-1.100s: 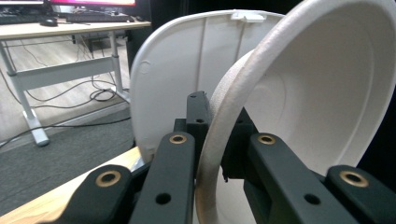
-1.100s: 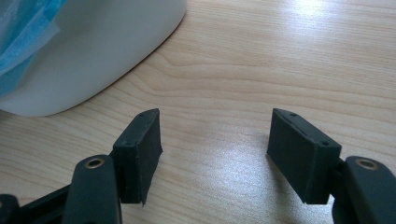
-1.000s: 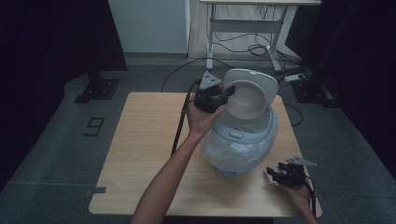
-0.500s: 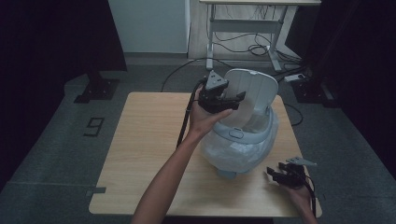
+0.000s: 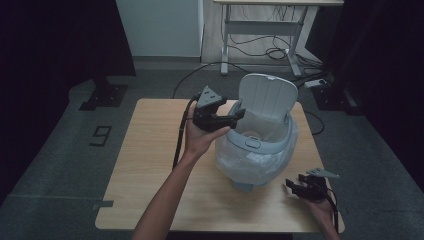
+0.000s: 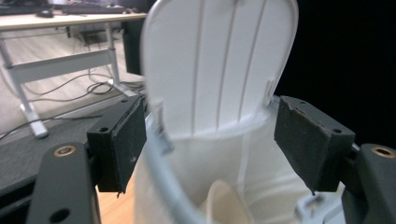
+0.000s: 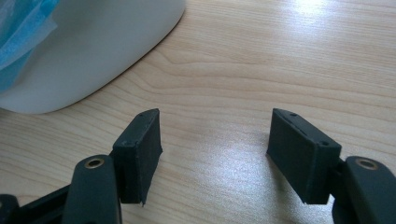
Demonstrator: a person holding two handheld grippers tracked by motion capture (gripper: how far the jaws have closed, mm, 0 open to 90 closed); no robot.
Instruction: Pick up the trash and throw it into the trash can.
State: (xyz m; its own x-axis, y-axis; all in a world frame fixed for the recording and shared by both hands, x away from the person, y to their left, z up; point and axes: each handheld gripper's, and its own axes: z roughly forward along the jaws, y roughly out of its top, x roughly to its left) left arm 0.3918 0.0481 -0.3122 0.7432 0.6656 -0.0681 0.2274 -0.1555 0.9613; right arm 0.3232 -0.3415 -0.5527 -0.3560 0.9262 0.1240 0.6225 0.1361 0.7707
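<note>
Nearest to me, my right gripper (image 5: 306,188) sits low at the near right corner of the wooden table (image 5: 150,165), its jaws spread wide with nothing between them; in the right gripper view (image 7: 212,154) I see bare wood grain in the gap and the bin's rounded white base off to the upper left, close by but not touching.

Further in, at the table's right half, stands the white bin (image 5: 257,150), upright, lined with a thin plastic bag (image 5: 235,155) that drapes over its sides. Its lid (image 5: 267,97) is swung up and stands nearly vertical at the far rim, ribbed inner face turned toward me.

My left gripper (image 5: 239,114) hangs at the bin's left rim, just beside the raised lid. Its jaws have just been opening and now stand well apart, gripping nothing. In the left gripper view (image 6: 210,140) the ribbed lid (image 6: 219,60) and the bin's mouth show beyond the gap, with both pads clear of the plastic.

Beyond the table, a desk frame (image 5: 260,30) with loose cables stands on the grey floor.
</note>
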